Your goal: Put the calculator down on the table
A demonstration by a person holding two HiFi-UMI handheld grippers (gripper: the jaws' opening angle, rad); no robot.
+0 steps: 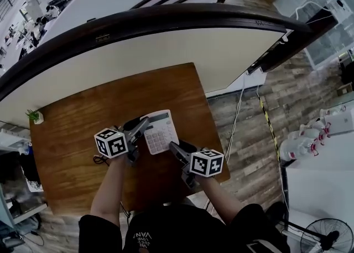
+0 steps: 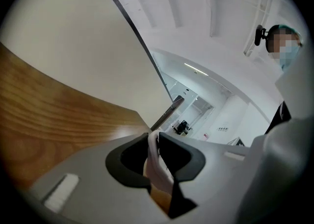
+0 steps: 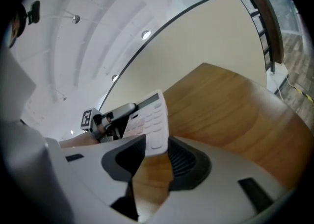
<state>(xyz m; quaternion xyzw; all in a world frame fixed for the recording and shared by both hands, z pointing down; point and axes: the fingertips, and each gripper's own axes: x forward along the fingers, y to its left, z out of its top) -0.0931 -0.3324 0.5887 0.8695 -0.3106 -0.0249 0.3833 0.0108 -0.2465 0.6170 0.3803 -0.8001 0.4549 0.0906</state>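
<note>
Head view: calculator (image 1: 160, 131) between left gripper (image 1: 141, 127), right gripper (image 1: 175, 149)

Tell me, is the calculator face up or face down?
Face up: the calculator shows its keys and display in the head view, and its keys in the right gripper view.

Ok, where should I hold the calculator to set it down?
By the thin edges of the calculator, from opposite sides: left tongs on its left edge, right tongs on its near-right corner. It's a flat slab, keys up; likely keeps it level.
</note>
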